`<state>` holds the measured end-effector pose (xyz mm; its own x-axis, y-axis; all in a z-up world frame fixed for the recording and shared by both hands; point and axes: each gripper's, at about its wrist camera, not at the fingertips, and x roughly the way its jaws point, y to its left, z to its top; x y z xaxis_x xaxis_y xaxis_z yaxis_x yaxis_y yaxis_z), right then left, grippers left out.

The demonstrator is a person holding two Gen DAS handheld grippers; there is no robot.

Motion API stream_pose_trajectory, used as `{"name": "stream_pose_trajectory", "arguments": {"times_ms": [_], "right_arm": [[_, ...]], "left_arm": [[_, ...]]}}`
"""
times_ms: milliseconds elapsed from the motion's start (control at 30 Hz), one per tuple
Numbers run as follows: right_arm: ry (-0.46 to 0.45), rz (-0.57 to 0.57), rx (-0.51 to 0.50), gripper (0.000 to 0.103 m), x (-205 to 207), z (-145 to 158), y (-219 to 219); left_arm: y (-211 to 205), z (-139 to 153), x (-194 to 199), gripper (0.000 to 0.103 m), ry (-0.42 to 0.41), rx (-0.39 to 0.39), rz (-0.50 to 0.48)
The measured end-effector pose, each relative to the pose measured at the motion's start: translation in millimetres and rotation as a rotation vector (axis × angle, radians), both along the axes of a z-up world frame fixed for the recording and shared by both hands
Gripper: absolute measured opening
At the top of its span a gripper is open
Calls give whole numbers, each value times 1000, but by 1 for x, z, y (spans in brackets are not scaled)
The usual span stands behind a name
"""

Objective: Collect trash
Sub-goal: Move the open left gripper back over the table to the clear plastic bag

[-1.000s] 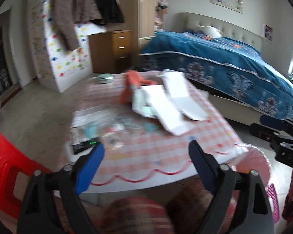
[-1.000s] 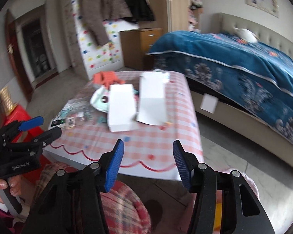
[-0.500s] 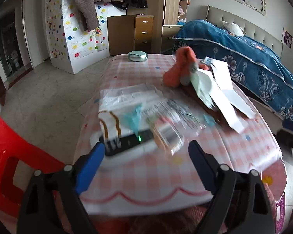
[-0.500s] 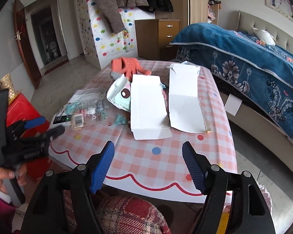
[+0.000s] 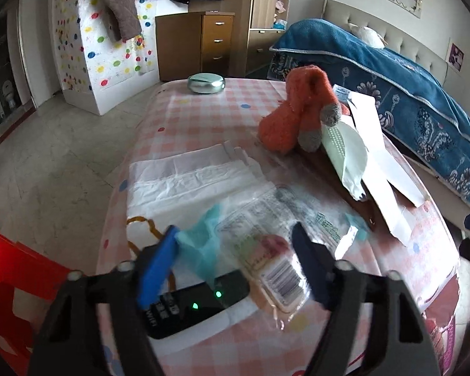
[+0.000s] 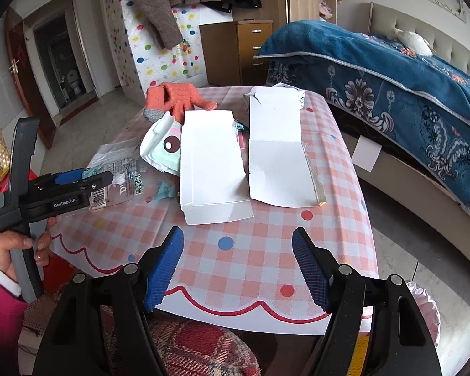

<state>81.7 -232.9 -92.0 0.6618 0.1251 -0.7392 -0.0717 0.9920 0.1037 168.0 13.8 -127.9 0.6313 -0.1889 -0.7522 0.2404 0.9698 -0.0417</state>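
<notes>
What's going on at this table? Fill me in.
A person is clearing trash from the checked table. The left hand-held gripper is closing around the clear plastic wrappers near the table's edge, not yet pinching them. The right hand-held gripper hovers open, short of the white cardboard boxes.

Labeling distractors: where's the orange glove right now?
The orange glove lies at the table's far end, left of the two white cartons in the right wrist view, resting against the pale green packet.
</notes>
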Motion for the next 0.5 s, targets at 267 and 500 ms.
{"name": "stream_pose_trajectory", "arguments": {"times_ms": [267, 500], "right_arm": [[-10, -17, 7, 72, -12, 2, -5], [-9, -29, 18, 72, -21, 2, -9]], "left_arm": [[-5, 10, -31, 22, -19, -78, -61], [-13, 15, -66, 49, -2, -105, -84]]}}
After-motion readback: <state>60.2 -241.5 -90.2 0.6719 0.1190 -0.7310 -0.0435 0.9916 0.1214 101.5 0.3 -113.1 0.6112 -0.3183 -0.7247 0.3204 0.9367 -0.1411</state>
